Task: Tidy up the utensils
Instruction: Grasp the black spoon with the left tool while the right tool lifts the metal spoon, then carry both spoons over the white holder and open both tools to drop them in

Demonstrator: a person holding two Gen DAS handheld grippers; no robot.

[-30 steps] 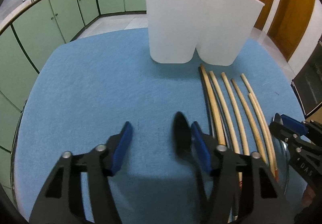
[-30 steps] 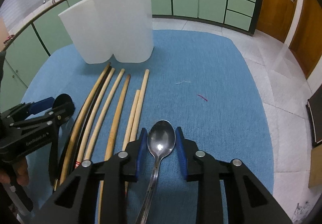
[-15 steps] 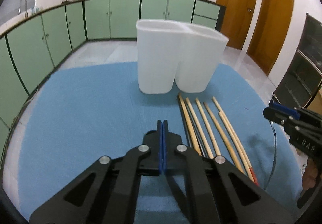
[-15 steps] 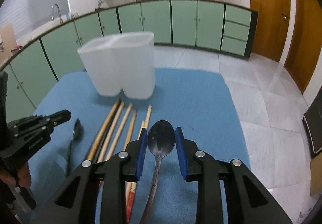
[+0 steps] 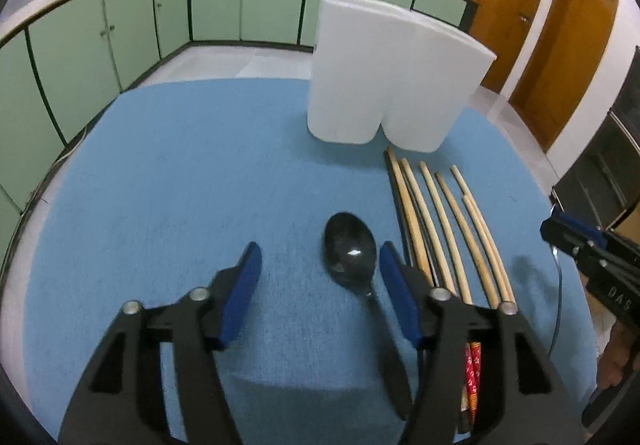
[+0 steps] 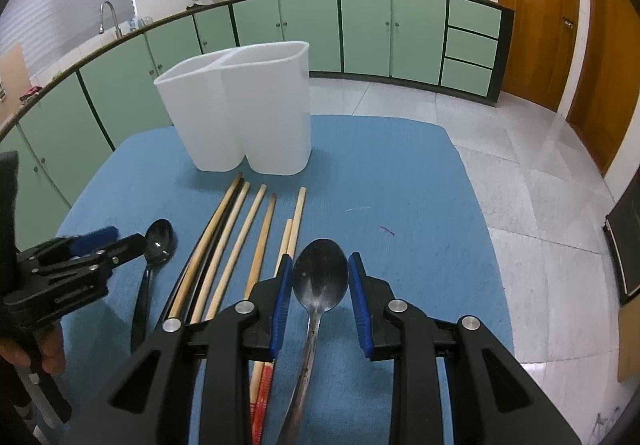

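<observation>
A black spoon (image 5: 350,255) lies on the blue mat (image 5: 180,185), bowl toward the holder. My left gripper (image 5: 320,285) hovers over it with its jaws opening; the spoon sits between the fingers near the right one, and neither pad touches it. My right gripper (image 6: 320,285) is shut on a metal spoon (image 6: 320,277), the pads against the sides of its bowl, and holds it off the mat. A white two-compartment holder (image 6: 248,117) stands upright at the far side of the mat. The right wrist view also shows the black spoon (image 6: 158,241) and the left gripper (image 6: 104,245).
Several wooden chopsticks (image 5: 440,229) lie side by side between the two spoons, pointing toward the holder (image 5: 384,85). The right gripper (image 5: 576,237) shows at the right edge. Green cabinets (image 6: 360,29) line the far wall, and tiled floor lies beyond the mat's right edge.
The left gripper, shut half a second ago, now stands open above the black spoon lying on the mat. Both views have tilted and risen a little; the right gripper keeps the metal spoon.
</observation>
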